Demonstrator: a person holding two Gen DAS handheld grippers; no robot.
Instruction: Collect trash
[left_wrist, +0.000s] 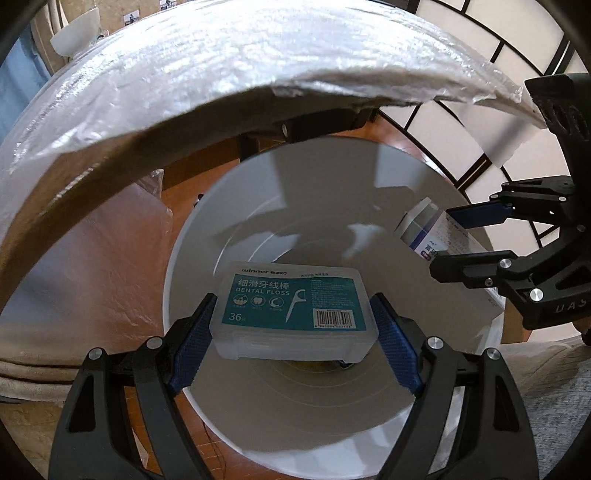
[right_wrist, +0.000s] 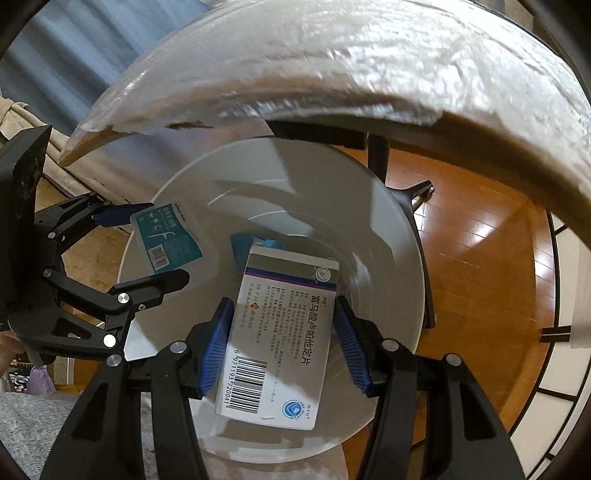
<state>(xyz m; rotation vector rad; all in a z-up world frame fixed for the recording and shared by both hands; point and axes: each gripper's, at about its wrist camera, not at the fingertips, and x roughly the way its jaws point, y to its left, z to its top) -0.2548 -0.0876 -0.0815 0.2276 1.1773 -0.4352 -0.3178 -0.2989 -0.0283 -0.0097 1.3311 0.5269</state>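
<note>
My left gripper (left_wrist: 293, 325) is shut on a clear dental floss box (left_wrist: 291, 306) with a teal label and holds it over the open white trash bin (left_wrist: 192, 236). My right gripper (right_wrist: 282, 343) is shut on a white medicine carton (right_wrist: 280, 339) with a barcode, also over the bin (right_wrist: 391, 236). The right gripper (left_wrist: 461, 240) with its carton (left_wrist: 424, 229) shows at the right of the left wrist view. The left gripper (right_wrist: 147, 243) with the floss box (right_wrist: 166, 240) shows at the left of the right wrist view. Something blue (right_wrist: 243, 243) lies inside the bin.
A table edge wrapped in white plastic (left_wrist: 221, 74) arches over the bin, close above it (right_wrist: 369, 55). Black table legs (right_wrist: 376, 155) stand behind the bin on a wooden floor (right_wrist: 472, 236). A grey carpet (left_wrist: 554, 387) and beige fabric (left_wrist: 44, 376) lie beside it.
</note>
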